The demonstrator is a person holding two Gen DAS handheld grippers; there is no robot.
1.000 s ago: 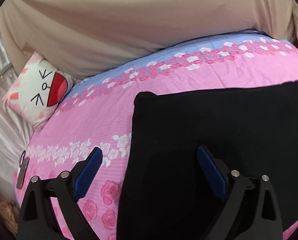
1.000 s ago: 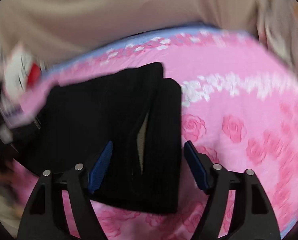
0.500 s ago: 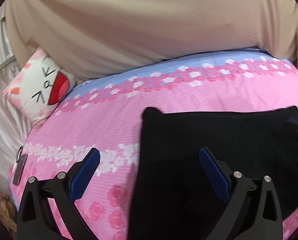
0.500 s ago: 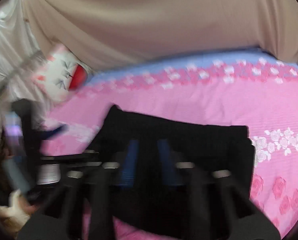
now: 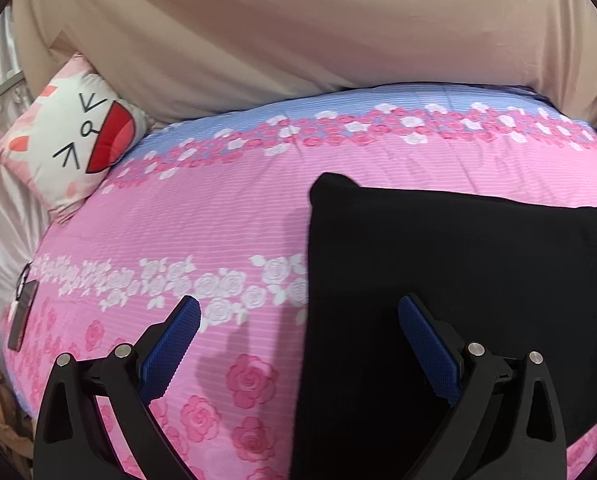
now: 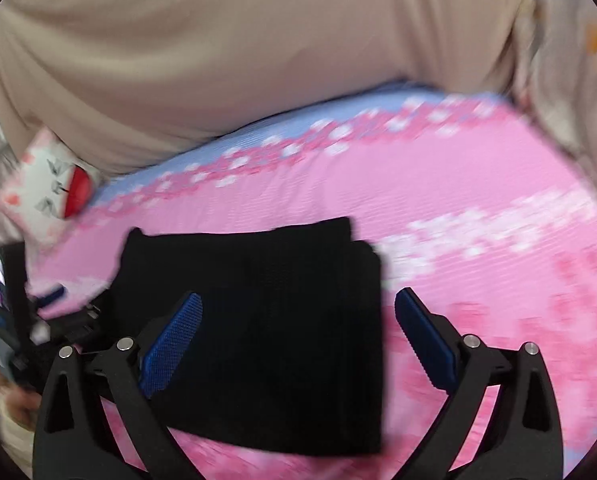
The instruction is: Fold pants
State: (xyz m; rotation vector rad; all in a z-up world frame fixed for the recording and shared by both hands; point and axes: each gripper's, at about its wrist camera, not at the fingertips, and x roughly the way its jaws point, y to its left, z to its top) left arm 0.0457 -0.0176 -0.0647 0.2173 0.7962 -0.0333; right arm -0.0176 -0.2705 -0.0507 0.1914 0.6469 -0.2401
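The black pants (image 5: pixel 458 300) lie folded into a flat rectangle on the pink flowered bedsheet (image 5: pixel 218 232). In the right wrist view the pants (image 6: pixel 266 320) sit left of centre, blurred by motion. My left gripper (image 5: pixel 298 344) is open and empty, held above the pants' left edge. My right gripper (image 6: pixel 298 340) is open and empty, held above the pants' right part. The left gripper also shows at the left edge of the right wrist view (image 6: pixel 50 296).
A white cat-face pillow (image 5: pixel 70 136) leans at the bed's far left corner. A beige cloth (image 5: pixel 298 32) hangs behind the bed. A dark phone-like object (image 5: pixel 22 316) lies near the bed's left edge. Patterned fabric (image 6: pixel 570 60) hangs at the right.
Both grippers have drawn back and up from the pants. The right gripper, shut half a second ago, has opened. The left view has swung so the pants sit further right.
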